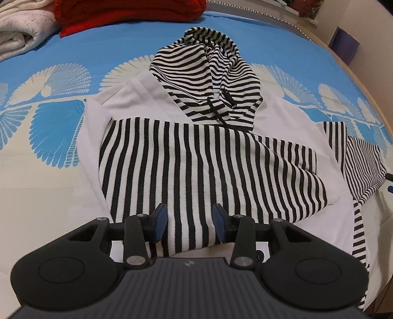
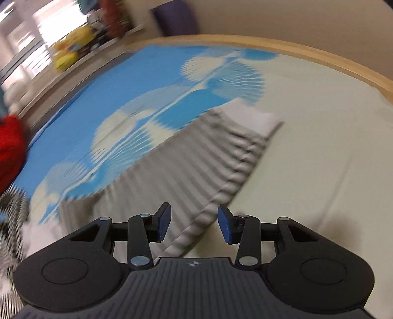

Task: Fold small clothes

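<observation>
A small white hoodie (image 1: 137, 98) with a black-and-white striped hood (image 1: 203, 73) lies flat on the bedspread (image 1: 49, 171). One striped sleeve (image 1: 196, 159) is folded across its chest. My left gripper (image 1: 189, 208) hovers over that sleeve's near end, jaws apart, pinching nothing. The other striped sleeve (image 1: 363, 166) stretches out to the right. The right wrist view is blurred by motion. There that sleeve (image 2: 191, 159) runs away to a white cuff (image 2: 265, 117). My right gripper (image 2: 194, 208) stands open above the sleeve's near edge, its pads off the cloth.
A folded red garment (image 1: 130, 12) and a white blanket (image 1: 19, 32) lie at the far left of the bed. A wooden bed edge (image 2: 319, 56) curves along the right, with a purple box (image 1: 343, 46) beyond it. Blurred toys (image 2: 71, 46) sit on a shelf.
</observation>
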Demonstrator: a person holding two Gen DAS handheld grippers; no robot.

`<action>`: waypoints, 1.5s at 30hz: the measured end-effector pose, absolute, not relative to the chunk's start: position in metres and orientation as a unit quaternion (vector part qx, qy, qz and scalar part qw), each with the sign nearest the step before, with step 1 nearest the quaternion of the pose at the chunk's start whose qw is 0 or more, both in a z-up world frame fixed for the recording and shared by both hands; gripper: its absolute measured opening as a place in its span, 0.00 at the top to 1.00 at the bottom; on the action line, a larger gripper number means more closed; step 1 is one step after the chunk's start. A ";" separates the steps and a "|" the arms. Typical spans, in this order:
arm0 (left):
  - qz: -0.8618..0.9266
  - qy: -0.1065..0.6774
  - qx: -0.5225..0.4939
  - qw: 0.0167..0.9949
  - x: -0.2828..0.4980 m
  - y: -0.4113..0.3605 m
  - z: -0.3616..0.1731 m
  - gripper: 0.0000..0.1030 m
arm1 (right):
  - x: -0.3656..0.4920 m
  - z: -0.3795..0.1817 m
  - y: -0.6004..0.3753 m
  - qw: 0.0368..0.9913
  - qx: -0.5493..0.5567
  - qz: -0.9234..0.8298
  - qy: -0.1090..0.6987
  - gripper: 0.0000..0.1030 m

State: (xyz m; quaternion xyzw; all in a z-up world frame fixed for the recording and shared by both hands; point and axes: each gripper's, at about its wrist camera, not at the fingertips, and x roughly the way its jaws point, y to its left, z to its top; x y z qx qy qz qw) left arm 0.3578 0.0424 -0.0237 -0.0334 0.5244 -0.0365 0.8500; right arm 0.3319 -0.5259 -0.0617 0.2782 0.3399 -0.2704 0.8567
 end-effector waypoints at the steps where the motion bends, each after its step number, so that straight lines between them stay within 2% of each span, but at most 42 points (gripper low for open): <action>1: -0.035 0.525 -0.032 0.850 0.359 0.041 -0.025 0.56 | 0.333 -0.067 -0.535 0.852 0.289 -0.278 0.337 0.58; 6: -0.033 0.530 -0.028 0.847 0.362 0.038 -0.031 0.56 | 0.339 -0.089 -0.572 0.832 0.331 -0.309 0.321 0.57; 15: -0.031 0.534 -0.028 0.845 0.367 0.035 -0.034 0.56 | 0.356 -0.097 -0.578 0.842 0.313 -0.330 0.288 0.57; 17: -0.032 0.533 -0.029 0.845 0.367 0.035 -0.034 0.56 | 0.357 -0.096 -0.577 0.841 0.313 -0.337 0.283 0.62; 19: -0.032 0.533 -0.030 0.845 0.366 0.035 -0.034 0.56 | 0.357 -0.097 -0.578 0.838 0.321 -0.341 0.279 0.91; 25: -0.034 0.528 -0.034 0.848 0.363 0.038 -0.029 0.56 | 0.358 -0.071 -0.557 0.855 0.295 -0.349 0.247 0.95; 30: -0.026 0.520 -0.046 0.853 0.361 0.051 -0.021 0.56 | 0.380 -0.011 -0.483 0.916 0.192 -0.287 0.204 0.95; 35: 0.001 0.508 -0.077 0.858 0.363 0.084 -0.008 0.56 | 0.381 0.036 -0.314 0.982 0.072 -0.027 0.173 0.95; 37: 0.018 0.503 -0.098 0.859 0.364 0.104 -0.003 0.56 | 0.372 0.031 -0.246 0.968 0.057 0.122 0.212 0.92; 38: 0.026 0.500 -0.110 0.859 0.364 0.114 0.000 0.56 | 0.370 0.023 -0.219 0.949 0.058 0.181 0.250 0.85; 39: 0.032 0.497 -0.122 0.859 0.364 0.123 0.002 0.56 | 0.367 0.012 -0.195 0.926 0.054 0.232 0.292 0.70; 40: 0.036 0.495 -0.131 0.858 0.363 0.130 0.004 0.56 | 0.362 0.002 -0.173 0.906 0.046 0.260 0.330 0.67; 42: 0.042 0.492 -0.150 0.856 0.362 0.144 0.007 0.56 | 0.355 -0.006 -0.148 0.880 0.029 0.275 0.386 0.67; 45: 0.045 0.489 -0.168 0.855 0.359 0.157 0.011 0.56 | 0.348 0.012 -0.139 0.883 0.005 0.240 0.404 0.63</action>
